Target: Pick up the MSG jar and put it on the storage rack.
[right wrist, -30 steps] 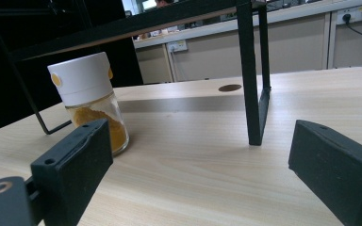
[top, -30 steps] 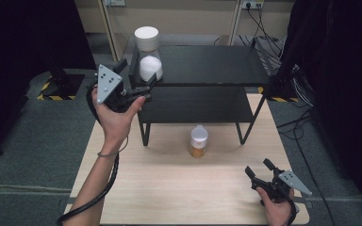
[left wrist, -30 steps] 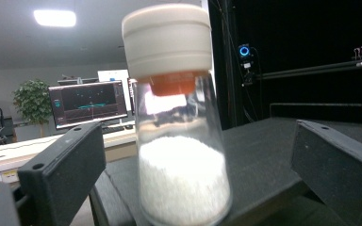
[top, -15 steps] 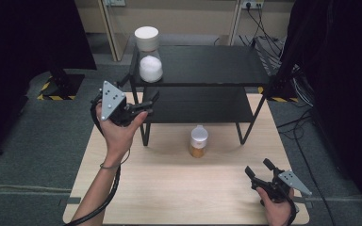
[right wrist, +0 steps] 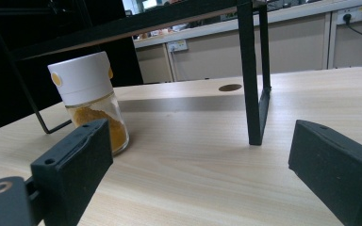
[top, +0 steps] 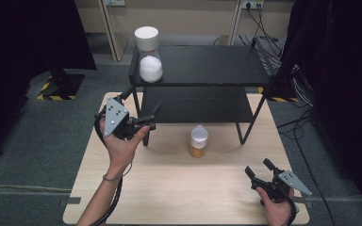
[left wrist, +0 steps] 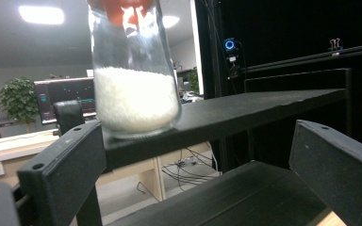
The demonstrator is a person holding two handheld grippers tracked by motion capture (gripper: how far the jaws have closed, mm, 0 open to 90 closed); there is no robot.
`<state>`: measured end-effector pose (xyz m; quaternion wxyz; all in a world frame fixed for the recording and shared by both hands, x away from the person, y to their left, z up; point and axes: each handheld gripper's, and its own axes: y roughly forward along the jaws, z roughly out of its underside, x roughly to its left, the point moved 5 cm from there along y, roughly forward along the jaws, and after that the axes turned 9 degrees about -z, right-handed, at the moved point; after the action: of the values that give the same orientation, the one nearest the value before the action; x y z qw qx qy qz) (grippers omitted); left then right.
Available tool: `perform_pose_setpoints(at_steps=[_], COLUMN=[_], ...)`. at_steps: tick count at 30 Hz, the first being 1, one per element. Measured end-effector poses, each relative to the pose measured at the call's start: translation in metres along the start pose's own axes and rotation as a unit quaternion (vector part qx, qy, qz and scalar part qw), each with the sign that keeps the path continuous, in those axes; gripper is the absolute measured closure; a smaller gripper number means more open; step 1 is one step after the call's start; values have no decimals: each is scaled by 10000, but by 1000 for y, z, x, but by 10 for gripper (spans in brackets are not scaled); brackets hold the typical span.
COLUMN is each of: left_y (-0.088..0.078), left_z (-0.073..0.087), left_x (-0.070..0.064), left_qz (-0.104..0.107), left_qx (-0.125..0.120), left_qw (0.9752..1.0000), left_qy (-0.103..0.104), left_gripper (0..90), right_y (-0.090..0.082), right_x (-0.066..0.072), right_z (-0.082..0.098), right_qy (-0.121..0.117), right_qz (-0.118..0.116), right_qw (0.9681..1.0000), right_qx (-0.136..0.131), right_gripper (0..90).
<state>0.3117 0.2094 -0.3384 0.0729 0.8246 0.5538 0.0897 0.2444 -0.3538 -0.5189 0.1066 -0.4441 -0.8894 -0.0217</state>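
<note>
Left tongs: held in the person's left hand at the near left corner of the black shelf rack, jaws spread wide with nothing between them, pointing to the right and away.
Left tongs, own view: the 2 black jaws stand far apart below the edge of the rack's top shelf; the white-filled jar sits just above and beyond the left-hand jaw, not touched.
White-filled jar: upright on the far left corner of the rack's top shelf, clear glass with white grains in its lower half and a white cap.
Right tongs: held in the right hand low at the near right corner of the table, jaws spread, empty.
Right tongs, own view: the open jaws frame bare table, with a rack leg between them farther off.
Orange-filled jar: upright on the table, just near of the rack's lower shelf, around the middle, white cap on top, orange powder below; well apart from both tongs.
Rack: 2 black shelves on thin legs, at the far half of the table.
</note>
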Motion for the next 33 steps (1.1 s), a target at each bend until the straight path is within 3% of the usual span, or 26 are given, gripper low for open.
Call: perform_pose_setpoints(at_steps=[13, 17, 27, 33], left_y=[-17, -24, -44, -59], left_z=[24, 33, 60, 78], left_x=[-10, -11, -15, -17], left_qz=[119, 133, 313, 313], left_qx=[128, 146, 314, 466], left_qw=[9998, 9997, 9986, 9978], left_qy=[-44, -145, -294, -361], left_gripper=[33, 33, 33, 33], right_y=[0, 0, 0, 0], right_x=[0, 0, 0, 0], right_z=[0, 0, 0, 0], right_qy=[-5, -2, -13, -19], right_qz=[2, -3, 5, 6], right_qw=[10000, 10000, 10000, 10000], right_qx=[7, 0, 17, 22], right_gripper=[71, 71, 71, 71])
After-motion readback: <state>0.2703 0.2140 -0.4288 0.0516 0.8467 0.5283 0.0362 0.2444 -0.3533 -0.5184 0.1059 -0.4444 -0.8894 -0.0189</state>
